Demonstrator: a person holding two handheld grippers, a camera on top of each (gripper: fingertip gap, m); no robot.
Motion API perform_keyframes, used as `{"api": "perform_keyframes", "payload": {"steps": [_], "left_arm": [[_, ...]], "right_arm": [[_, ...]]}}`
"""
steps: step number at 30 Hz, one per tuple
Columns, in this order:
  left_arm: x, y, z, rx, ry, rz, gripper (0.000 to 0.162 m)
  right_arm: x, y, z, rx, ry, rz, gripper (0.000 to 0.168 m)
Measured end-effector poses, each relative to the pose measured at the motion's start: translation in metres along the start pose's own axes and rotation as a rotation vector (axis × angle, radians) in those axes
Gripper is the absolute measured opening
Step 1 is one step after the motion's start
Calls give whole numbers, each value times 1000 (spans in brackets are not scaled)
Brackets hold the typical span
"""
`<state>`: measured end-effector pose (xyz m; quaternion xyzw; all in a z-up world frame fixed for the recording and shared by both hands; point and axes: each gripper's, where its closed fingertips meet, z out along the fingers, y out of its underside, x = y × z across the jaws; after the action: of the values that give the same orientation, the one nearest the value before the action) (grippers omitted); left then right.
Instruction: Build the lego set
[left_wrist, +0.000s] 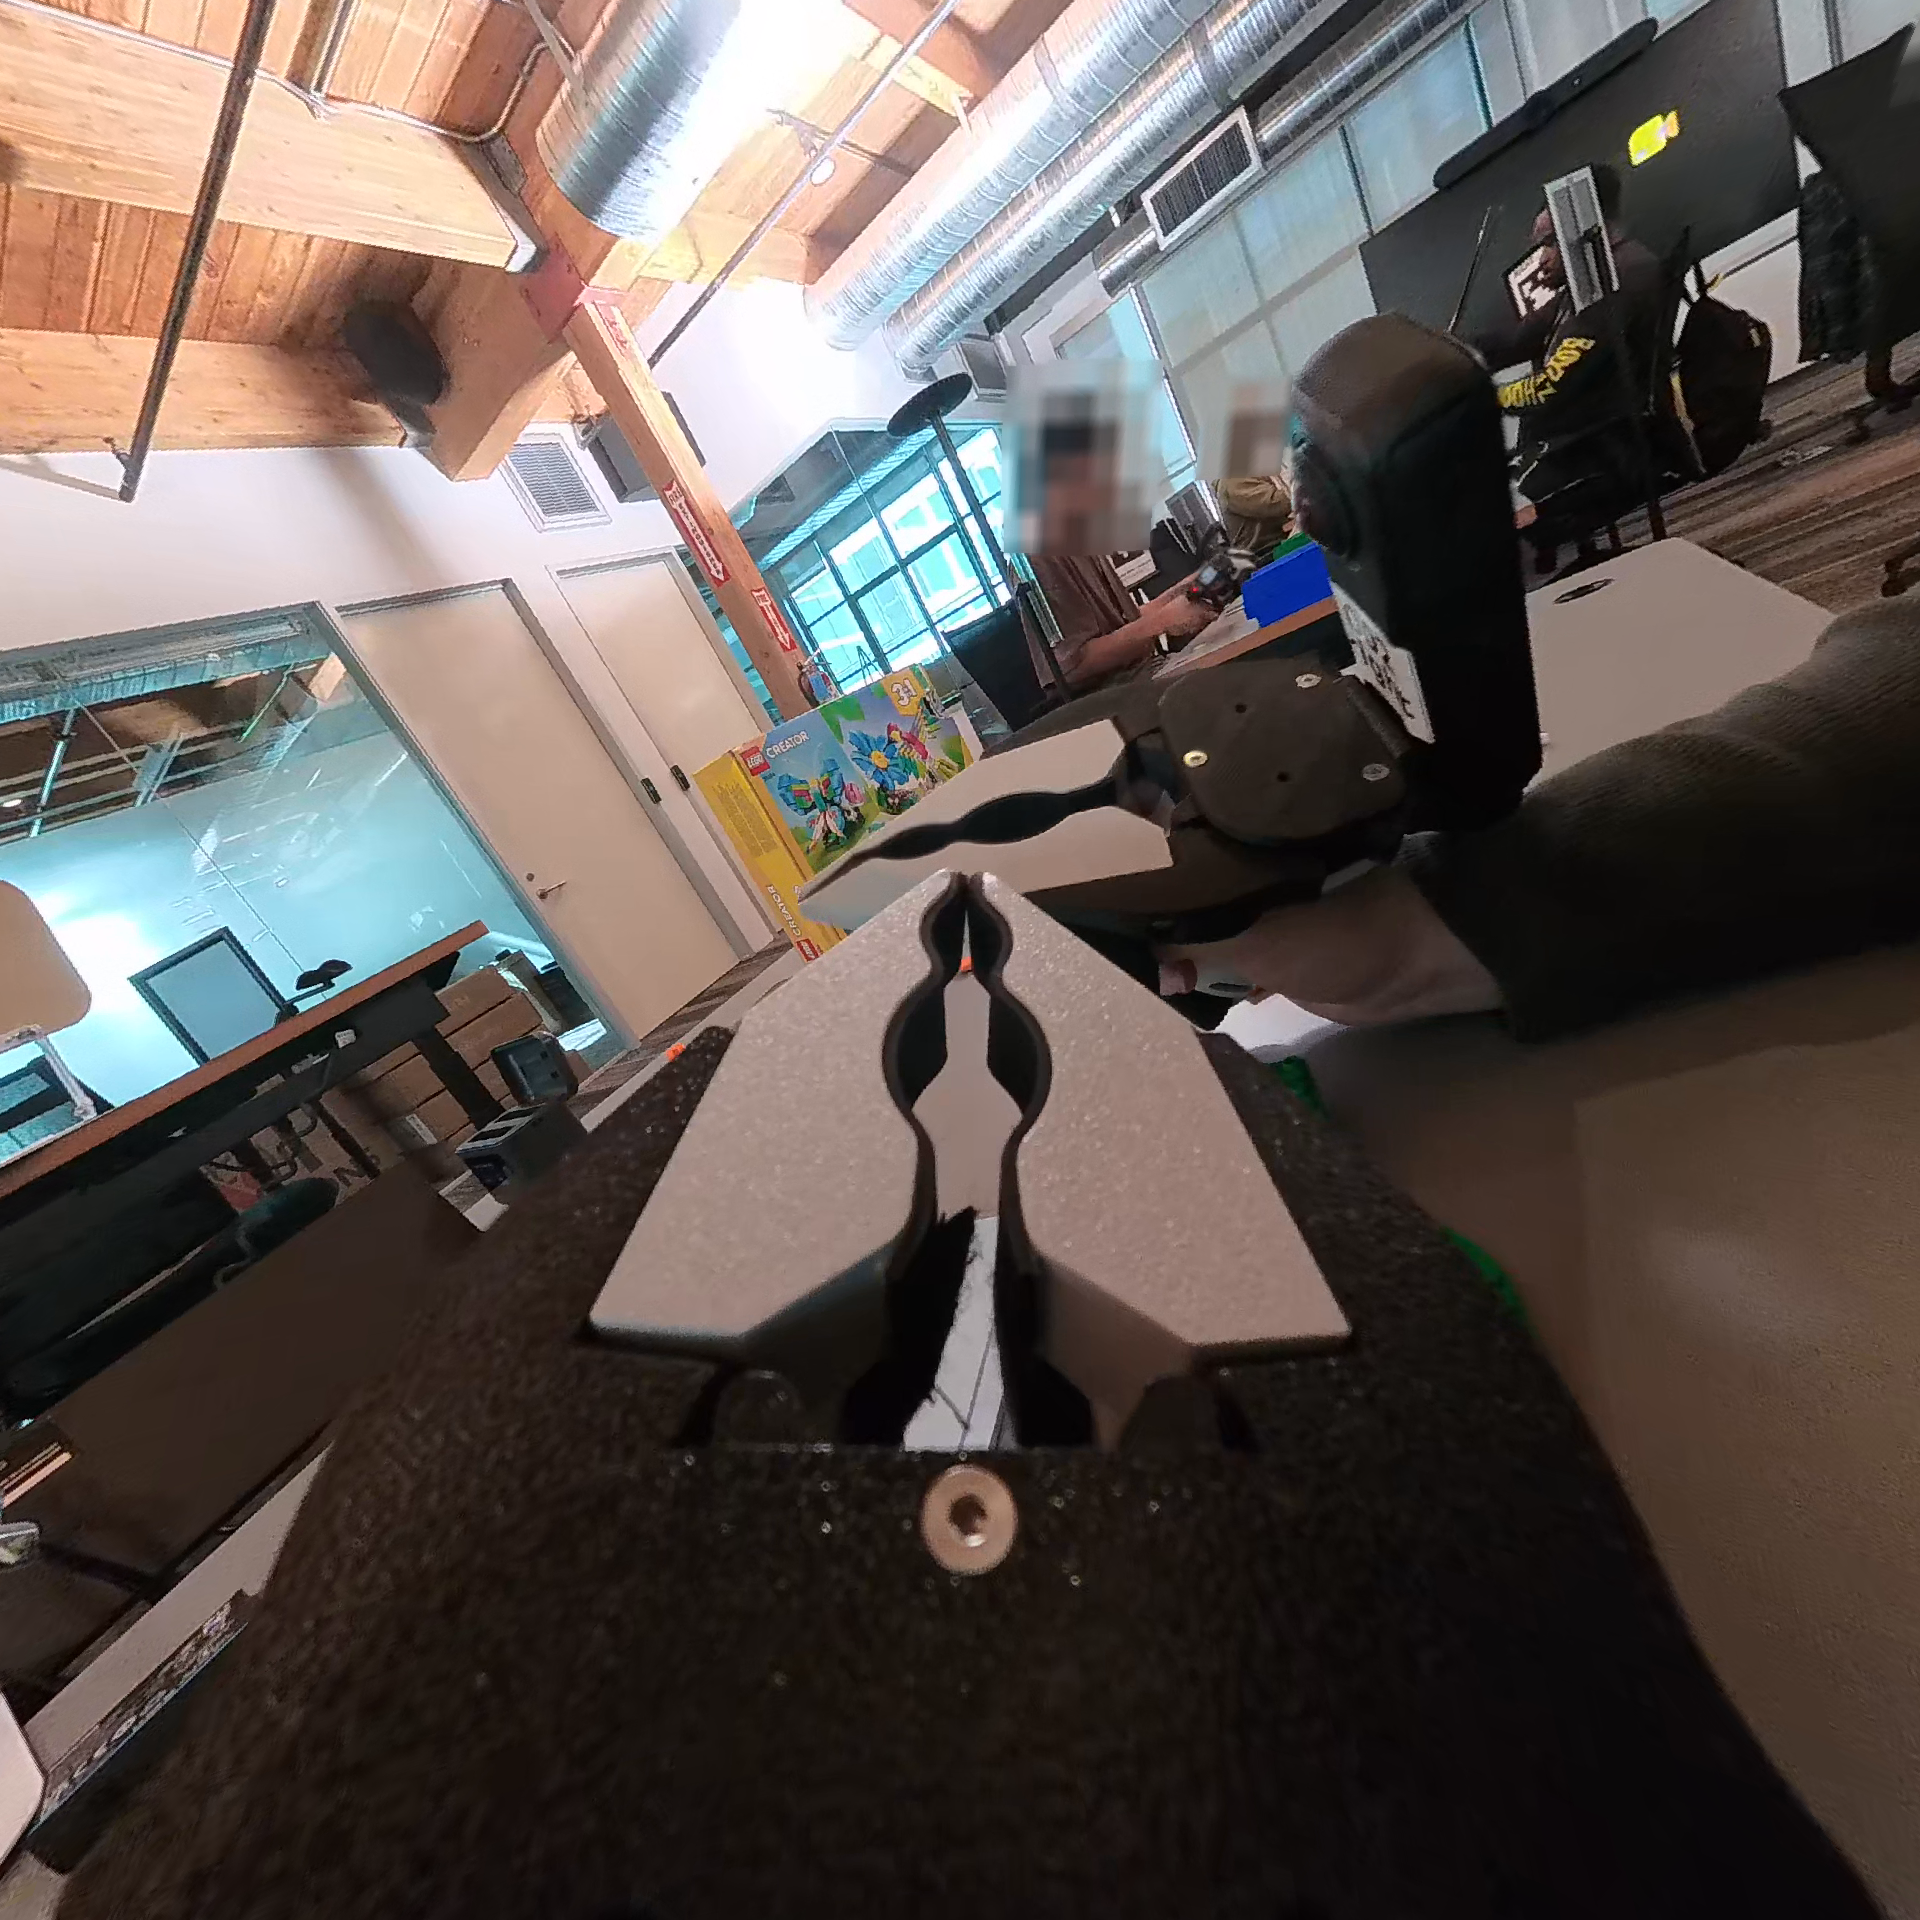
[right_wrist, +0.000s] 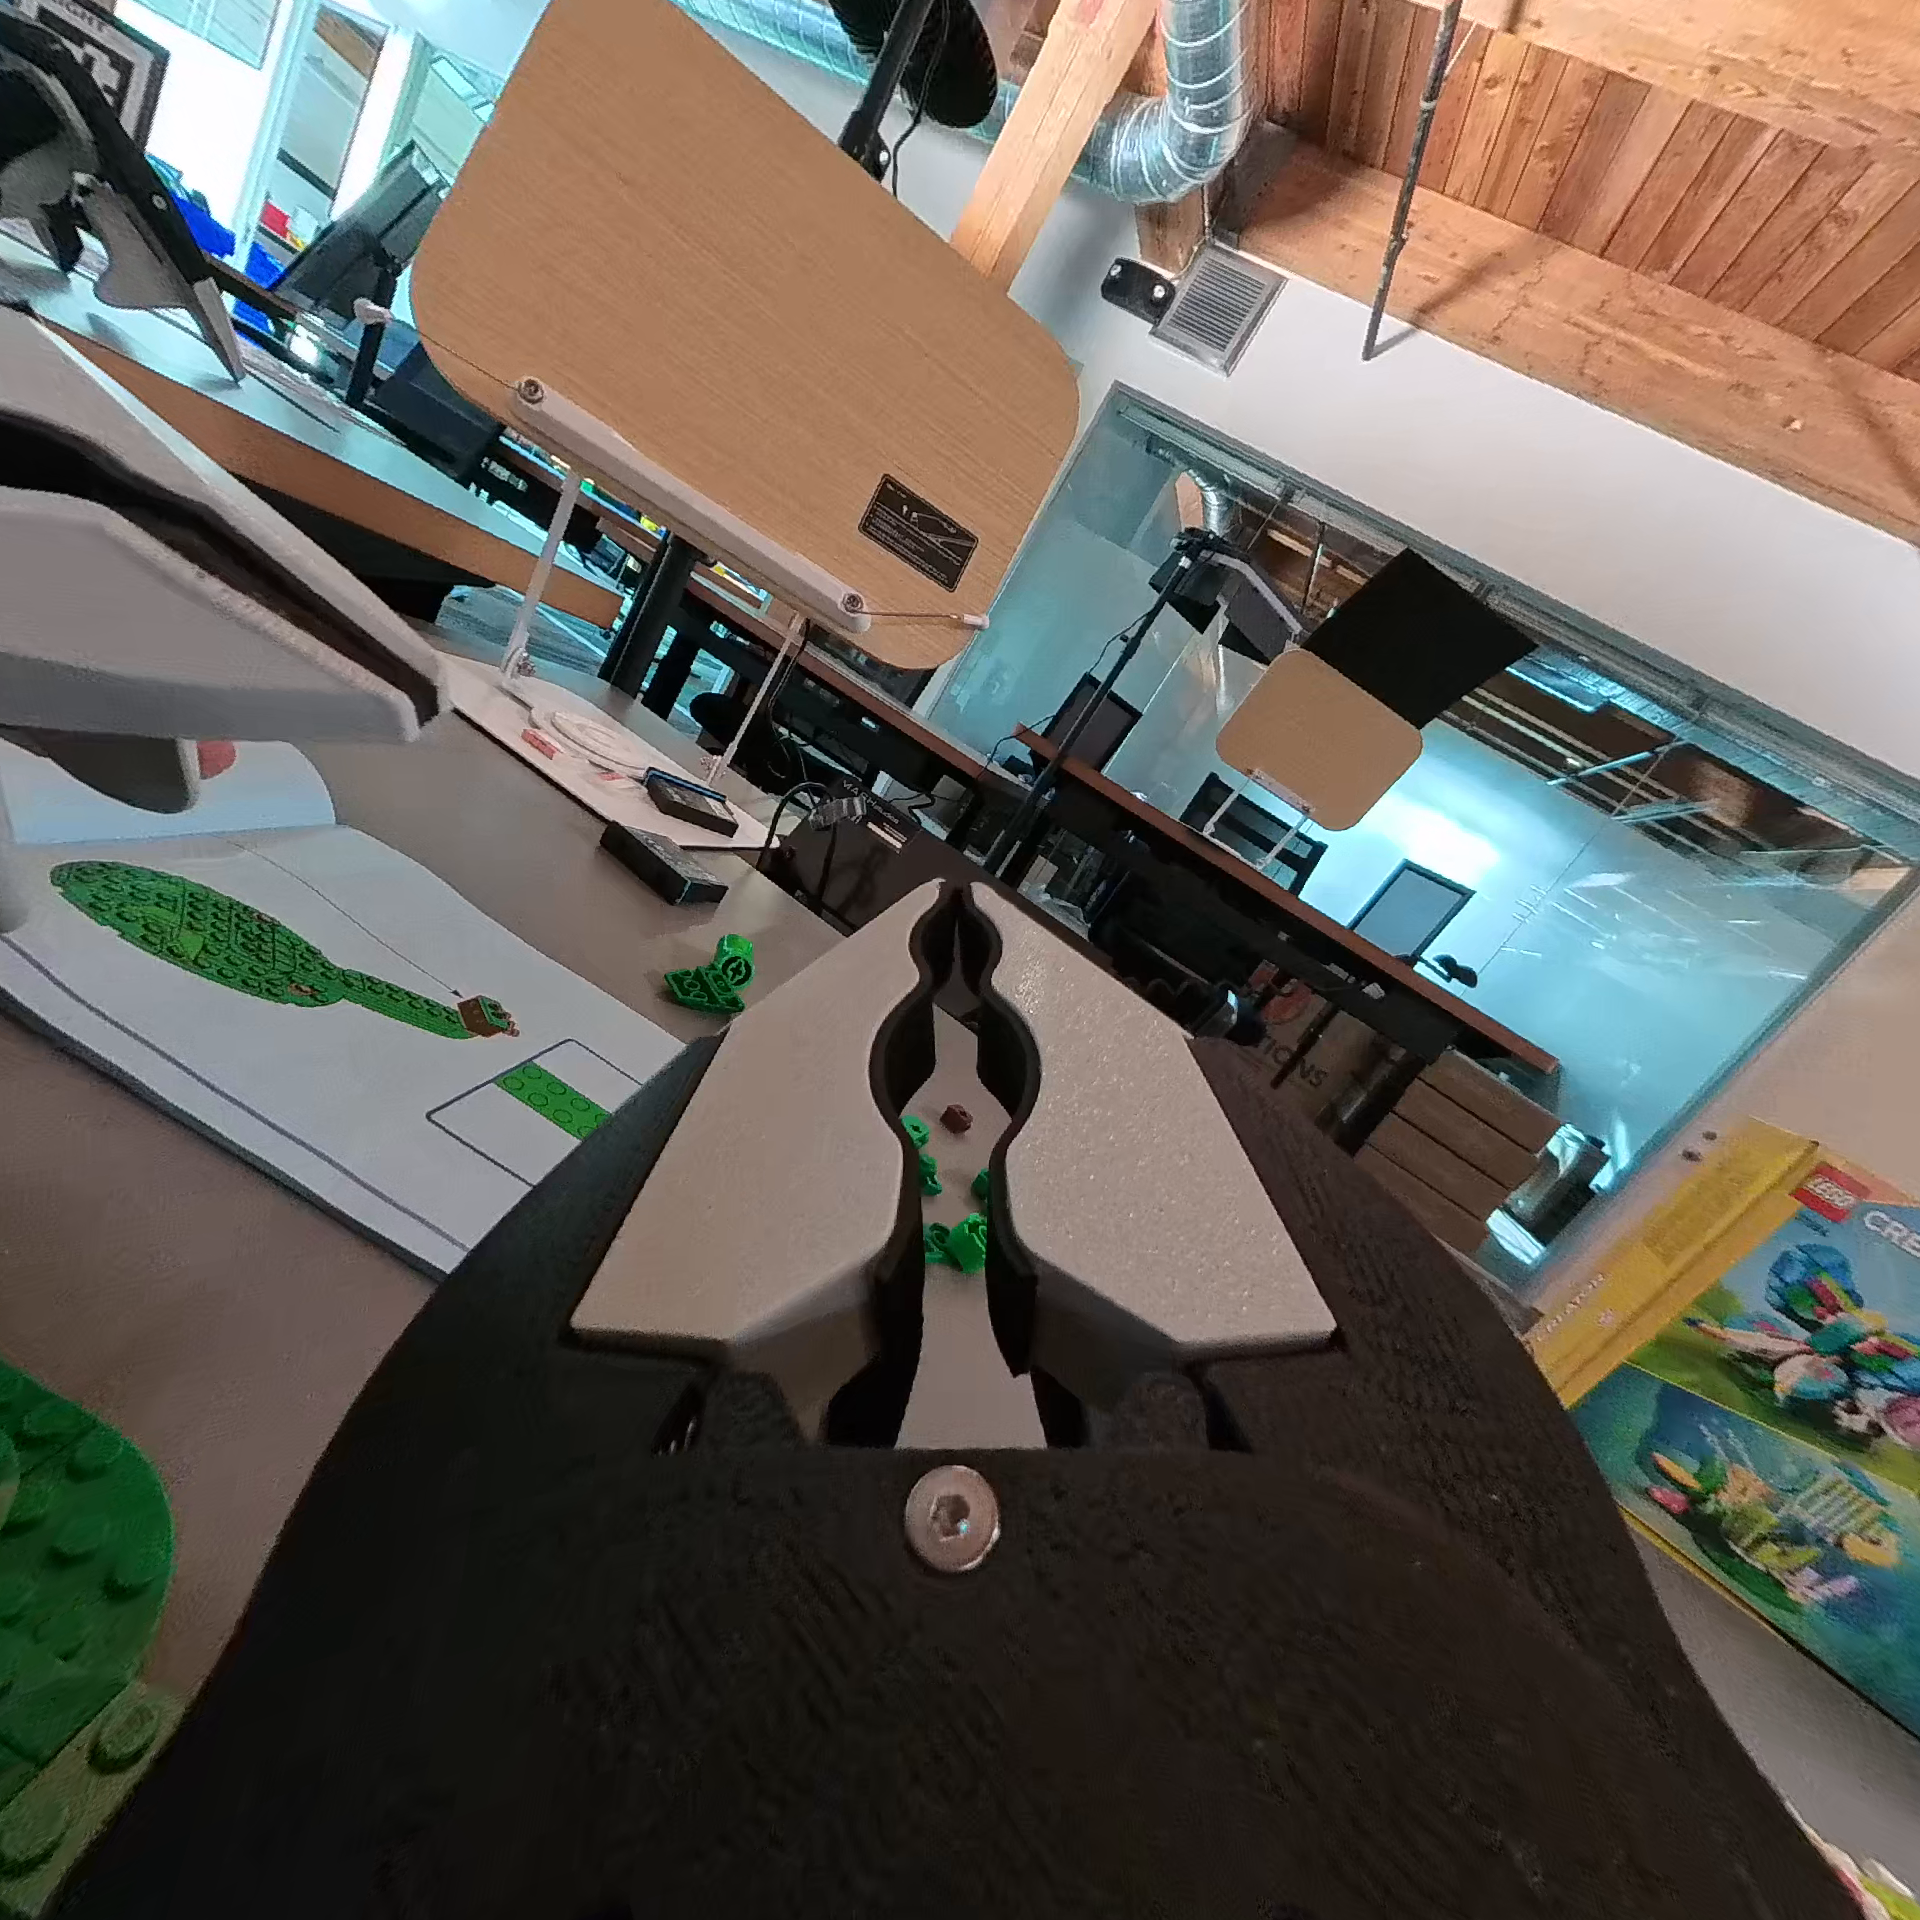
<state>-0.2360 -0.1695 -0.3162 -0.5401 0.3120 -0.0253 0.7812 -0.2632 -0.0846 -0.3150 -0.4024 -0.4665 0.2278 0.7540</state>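
My left gripper (left_wrist: 962, 885) has its grey fingertips pressed together, and I see nothing held between them. It also shows at the upper left of the right wrist view (right_wrist: 414, 715), above the open instruction booklet (right_wrist: 312, 1049). My right gripper (right_wrist: 954, 896) is shut and empty. In the left wrist view it (left_wrist: 842, 875) sits just beyond my left tips, held by a hand in a dark sleeve. A green lego build (right_wrist: 62, 1527) lies at the lower left. Loose green pieces (right_wrist: 961, 1242) and a small brown piece (right_wrist: 955, 1118) show through the right gripper's gap. More green pieces (right_wrist: 715, 979) lie beyond the booklet.
The yellow lego box (right_wrist: 1766, 1423) stands to the right, and also shows in the left wrist view (left_wrist: 831, 769). Two small black boxes (right_wrist: 665, 864) and a wooden panel on a stand (right_wrist: 727, 312) are at the back of the grey table (right_wrist: 208, 1299). People sit at far desks.
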Motion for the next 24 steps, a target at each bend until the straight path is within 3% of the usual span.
{"api": "perform_keyframes", "payload": {"steps": [24], "left_arm": [[4,1,0,-1,34,-25,0]], "right_arm": [[-5,1,0,-7,-23,-20,0]]}}
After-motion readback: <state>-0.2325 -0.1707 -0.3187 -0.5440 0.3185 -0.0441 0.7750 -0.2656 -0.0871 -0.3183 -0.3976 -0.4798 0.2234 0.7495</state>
